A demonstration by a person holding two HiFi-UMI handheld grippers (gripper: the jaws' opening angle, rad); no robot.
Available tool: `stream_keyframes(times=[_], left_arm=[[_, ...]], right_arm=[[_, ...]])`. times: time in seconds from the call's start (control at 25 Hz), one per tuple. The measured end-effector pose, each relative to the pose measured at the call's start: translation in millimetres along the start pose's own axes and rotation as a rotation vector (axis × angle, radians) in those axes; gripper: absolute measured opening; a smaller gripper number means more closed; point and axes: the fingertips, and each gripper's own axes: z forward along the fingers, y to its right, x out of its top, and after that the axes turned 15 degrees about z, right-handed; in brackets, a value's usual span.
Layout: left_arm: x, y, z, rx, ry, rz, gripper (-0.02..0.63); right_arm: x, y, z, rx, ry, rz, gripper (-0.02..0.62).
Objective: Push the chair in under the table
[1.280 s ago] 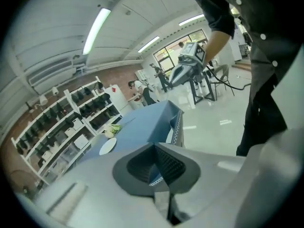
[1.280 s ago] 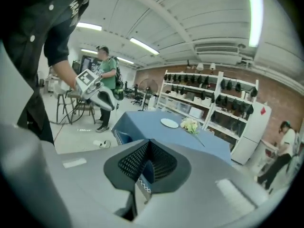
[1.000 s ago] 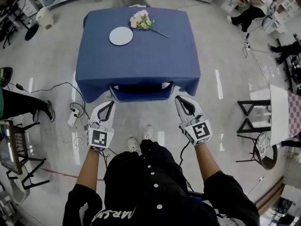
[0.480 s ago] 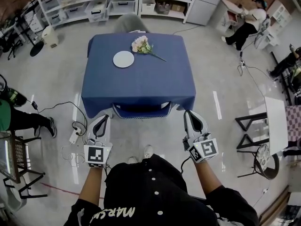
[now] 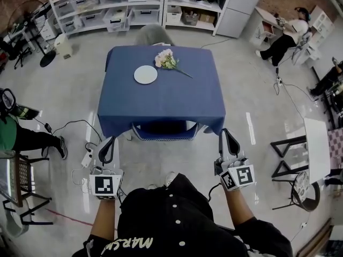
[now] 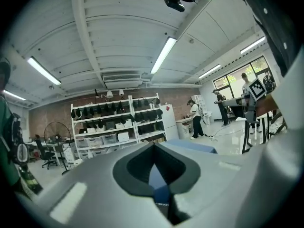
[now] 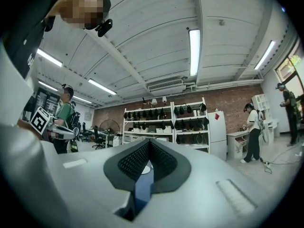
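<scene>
The table wears a blue cloth. The chair, blue with a white dotted trim, sits tucked under its near edge, only the back rim showing. My left gripper hangs shut to the chair's lower left, and my right gripper hangs shut to its lower right. Both are clear of the chair and hold nothing. In the left gripper view the jaws meet at the tips, with blue cloth showing through the gap below. The right gripper view shows its jaws together as well.
A white plate and a bunch of flowers lie on the table. A grey chair stands at the far side. A power strip and cables lie on the floor at left, black frames stand at right, shelving lines the back wall.
Both grippers have drawn back from the chair toward my body and risen. The head view has pulled back, so more of the room shows. The chair stays under the table.
</scene>
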Motion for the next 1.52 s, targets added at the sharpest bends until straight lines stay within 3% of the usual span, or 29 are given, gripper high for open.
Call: stream_keyframes(times=[0.28, 1.52], left_arm=[[11.0, -6.6, -2.2, 0.035, 0.002, -0.033, 0.002], [18.2, 1.8, 7.8, 0.024, 0.005, -0.024, 0.002]], right_arm=[[6.4, 6.4, -4.3, -0.023, 0.011, -0.005, 0.021], [20.1, -7.0, 8.5, -0.005, 0.001, -0.067, 0.021]])
